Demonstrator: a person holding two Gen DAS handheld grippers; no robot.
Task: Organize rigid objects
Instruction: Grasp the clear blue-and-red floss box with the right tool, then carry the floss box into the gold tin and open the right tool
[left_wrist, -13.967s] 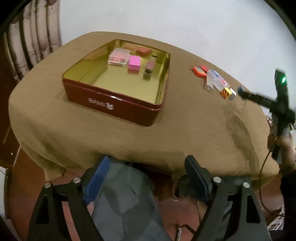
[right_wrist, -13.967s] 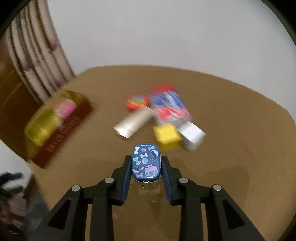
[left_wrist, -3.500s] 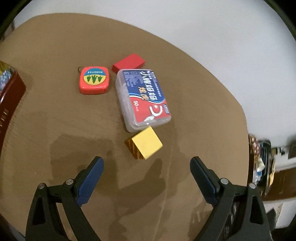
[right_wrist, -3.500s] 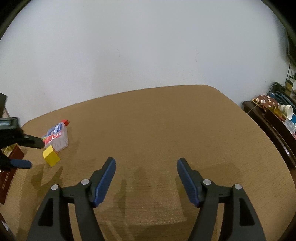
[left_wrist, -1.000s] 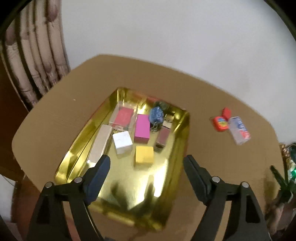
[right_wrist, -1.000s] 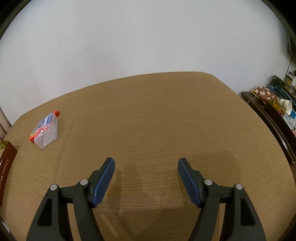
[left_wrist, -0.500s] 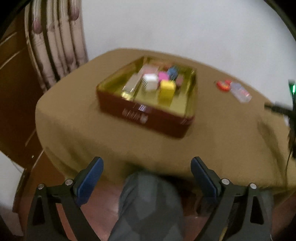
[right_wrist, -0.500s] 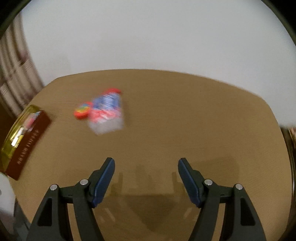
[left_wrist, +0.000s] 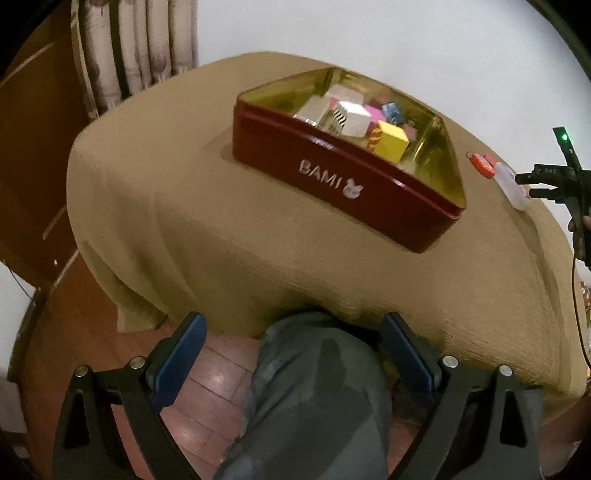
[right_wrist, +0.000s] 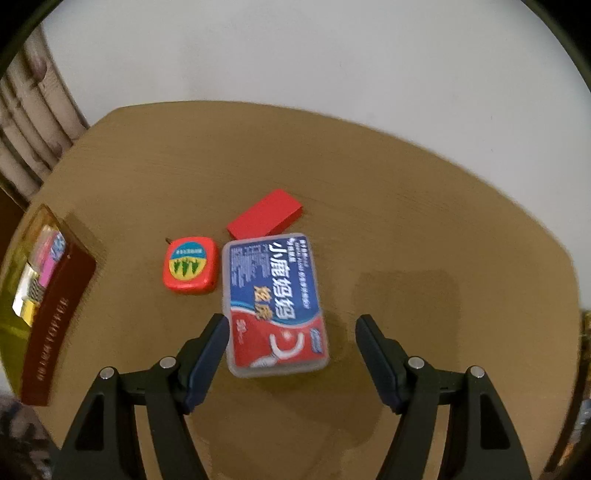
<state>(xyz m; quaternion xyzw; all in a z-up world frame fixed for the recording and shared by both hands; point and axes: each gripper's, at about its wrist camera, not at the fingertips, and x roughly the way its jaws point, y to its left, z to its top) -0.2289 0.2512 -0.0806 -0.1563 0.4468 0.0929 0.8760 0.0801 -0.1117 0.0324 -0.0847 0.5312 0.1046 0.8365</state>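
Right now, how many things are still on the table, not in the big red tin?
3. The floss pick box lies between the open right gripper's fingers, the red tape measure sits left of it, and the red block behind it.

I am at home, in what looks like a living or dining room. My counter is a round one draped in a tan ribbed cloth that hangs over its edge. Behind it a pale patterned curtain falls in folds beside dark brown wooden panelling, and the wall is plain white. Under my grey-trousered knee the floor is reddish-brown tile. On the cloth sits a dark red tin box with a gold inside marked BAMI, filled with small household bits.
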